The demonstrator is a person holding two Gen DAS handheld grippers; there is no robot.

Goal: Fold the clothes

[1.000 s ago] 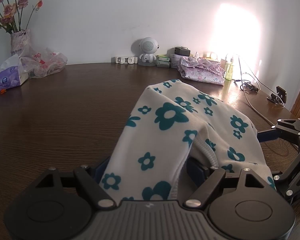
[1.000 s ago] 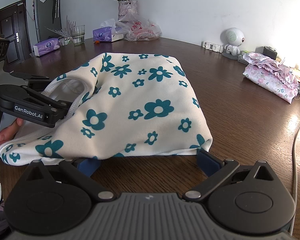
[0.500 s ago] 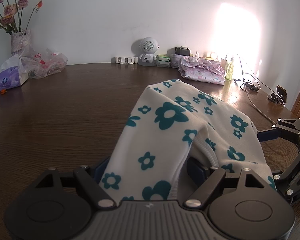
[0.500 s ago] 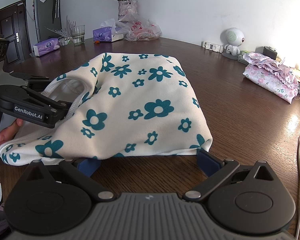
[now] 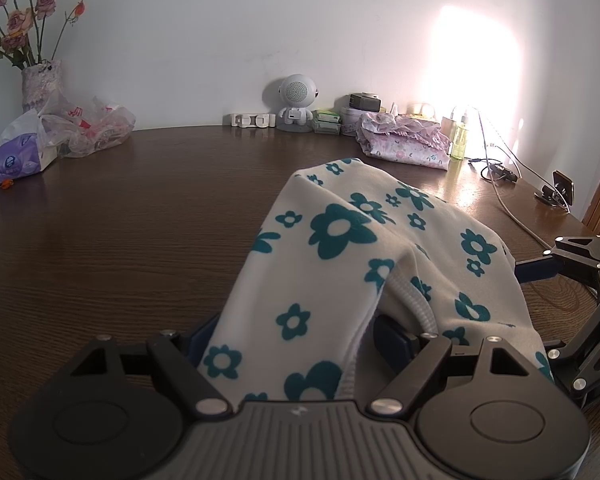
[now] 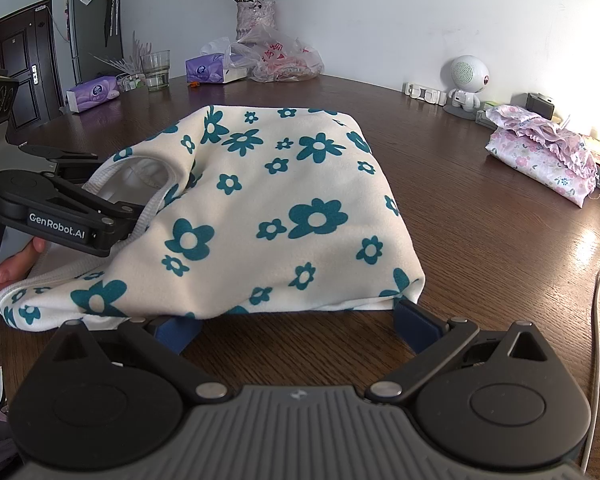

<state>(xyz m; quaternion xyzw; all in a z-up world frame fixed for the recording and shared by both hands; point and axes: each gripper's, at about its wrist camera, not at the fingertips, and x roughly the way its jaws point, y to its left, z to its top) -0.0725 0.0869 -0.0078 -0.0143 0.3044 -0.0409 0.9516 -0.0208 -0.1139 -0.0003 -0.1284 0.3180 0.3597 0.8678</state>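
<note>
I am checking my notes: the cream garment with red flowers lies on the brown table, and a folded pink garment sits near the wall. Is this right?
Not quite. The flowers on the cream garment are teal, not red, as the right wrist view shows. The rest holds: it lies on the brown table, and a folded pink garment sits near the wall.

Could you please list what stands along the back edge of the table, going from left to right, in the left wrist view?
Flower vase → purple tissue pack → plastic bag → white clip-like item → round-headed robot figure → folded pink floral cloth → green bottle.
</note>
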